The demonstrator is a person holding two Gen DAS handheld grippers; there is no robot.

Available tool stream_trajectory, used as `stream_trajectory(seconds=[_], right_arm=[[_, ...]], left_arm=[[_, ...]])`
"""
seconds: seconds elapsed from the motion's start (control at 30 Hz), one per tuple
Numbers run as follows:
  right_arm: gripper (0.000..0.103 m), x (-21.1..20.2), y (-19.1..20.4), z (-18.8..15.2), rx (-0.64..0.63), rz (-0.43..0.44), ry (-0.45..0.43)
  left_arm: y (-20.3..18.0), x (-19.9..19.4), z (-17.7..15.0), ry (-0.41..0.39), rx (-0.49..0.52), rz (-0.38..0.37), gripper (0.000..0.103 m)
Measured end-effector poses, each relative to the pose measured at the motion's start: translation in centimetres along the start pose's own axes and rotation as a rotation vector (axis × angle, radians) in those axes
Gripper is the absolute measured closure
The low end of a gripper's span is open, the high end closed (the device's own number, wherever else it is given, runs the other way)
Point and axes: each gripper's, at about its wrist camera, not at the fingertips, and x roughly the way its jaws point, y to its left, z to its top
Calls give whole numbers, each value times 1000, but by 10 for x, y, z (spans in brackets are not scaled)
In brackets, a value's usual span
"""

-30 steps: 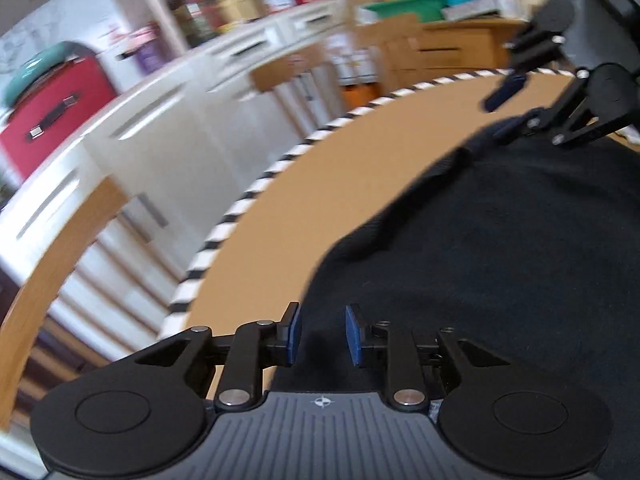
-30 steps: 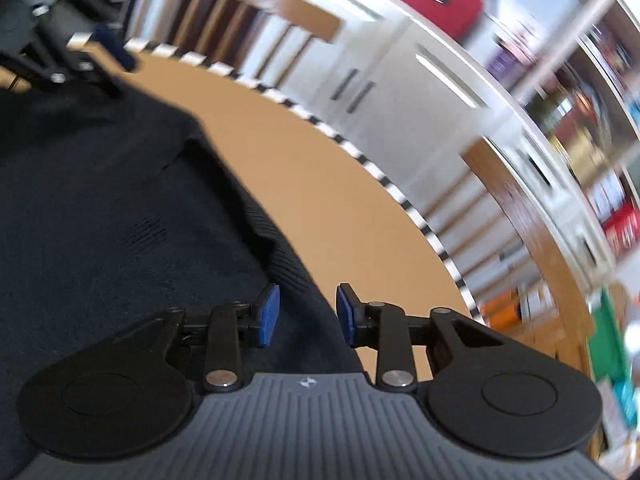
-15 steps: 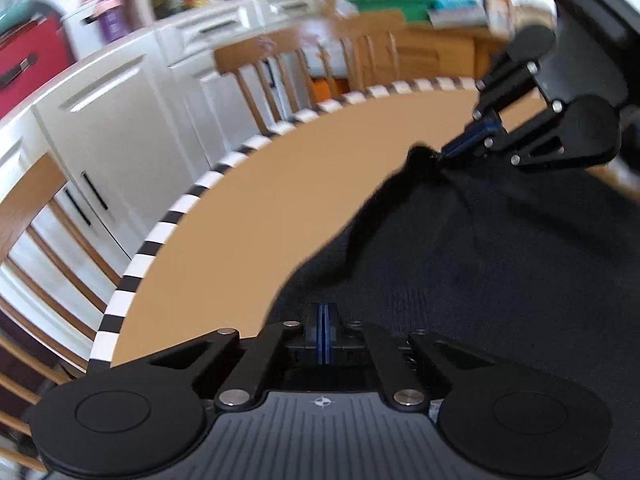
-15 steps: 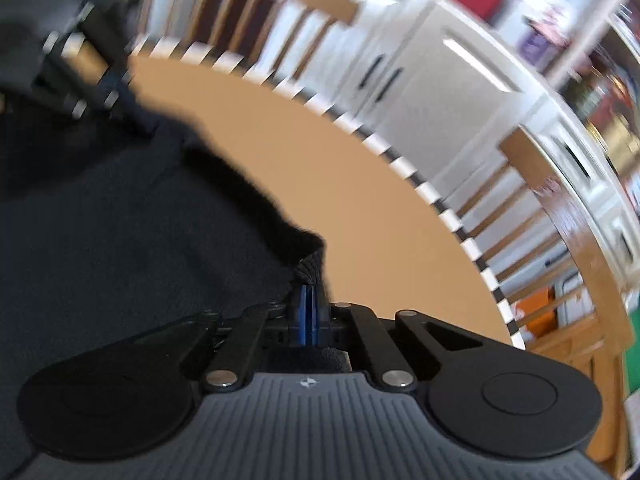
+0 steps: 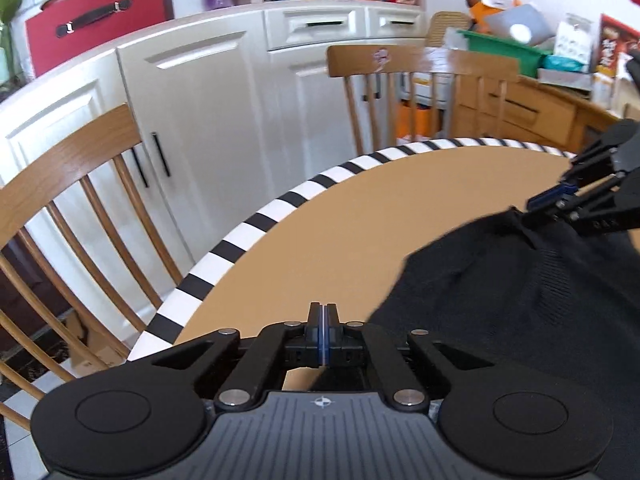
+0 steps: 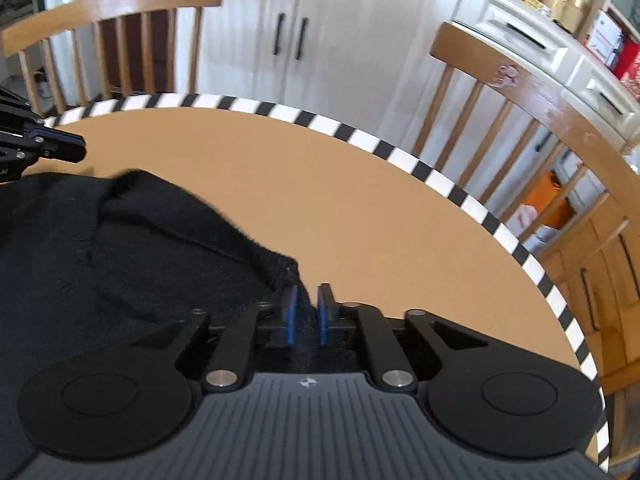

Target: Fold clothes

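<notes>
Two grippers are working along the far hem of a black knit garment (image 5: 520,300) that is lying on the round table (image 5: 320,240), inside its striped far edge.

At the left end, the left gripper (image 5: 322,332) is hanging clenched, its blue pads pressed flat together. No cloth is showing between them, though whether a thin edge is caught cannot be told. Its tip is sitting just beside the garment's raised left corner, probably because that corner is the one being carried over for the fold.

Between the tools, the hem is running roughly left to right and bunching into a soft ridge. That line is probably the garment's long axis here, but most of the body is spreading out of view toward the near edge.

At the right end, the right gripper (image 6: 306,312) is released. Its jaws have just been opening, and the ribbed corner is lying loose between the parted pads, likely being set down.
</notes>
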Motion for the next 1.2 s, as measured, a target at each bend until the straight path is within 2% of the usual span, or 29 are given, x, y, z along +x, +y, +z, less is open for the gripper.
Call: stream_trajectory(seconds=[0.03,0.13,0.2,0.3,0.43,0.53,0.57,0.6,0.63,0.67,0.73,0.87,1.03,1.13,1.17,1.2], right_arm=[[67,-4,-3,-2,8,-20,-18],[68,-34,-25,-14,49,0,-91],[68,-54,-42,-25,58,22,-111],[68,-75,-58,-53,22,22,-76],[68,-74,-49,-77,-59,9,-7],[68,-60,-40,-78,-49,-21,13],[69,-55,-39,-77,-37,-25,26],[77,-49,-39,-77,-23,-22,46],[96,-46,-39,-76,-5,-11,54],[100,-48,-39,-75,11,-7,47],[101,-58,-38,-70,28,-27,17],[101,-84,-52,-59,62,-97,-46],[101,-60,-65,-51,138,-191,-13],[97,-33,-63,-52,196,-227,31],[95,-28,-59,-51,192,-243,38],[89,-23,-55,-50,188,-260,46]], left_arm=[[0,-2,0,-14,0,24,99],[16,-26,-6,-67,-52,4,95],[28,-44,-18,-63,-49,-29,88],[35,-65,-42,-20,-15,-69,77],[31,-74,-67,35,-2,-110,65],[22,-73,-76,57,-31,-140,65],[19,-70,-76,64,-35,-146,70],[15,-69,-77,68,-33,-148,83],[12,-68,-76,68,-28,-142,93],[10,-68,-75,68,-32,-134,100],[11,-78,-72,45,-46,-94,101],[26,-101,-60,-64,-52,39,101],[28,-85,-45,-145,-38,227,101],[33,-45,-40,-52,-116,189,100],[33,-31,-40,-9,-120,175,97],[30,-20,-40,22,-93,185,93]])
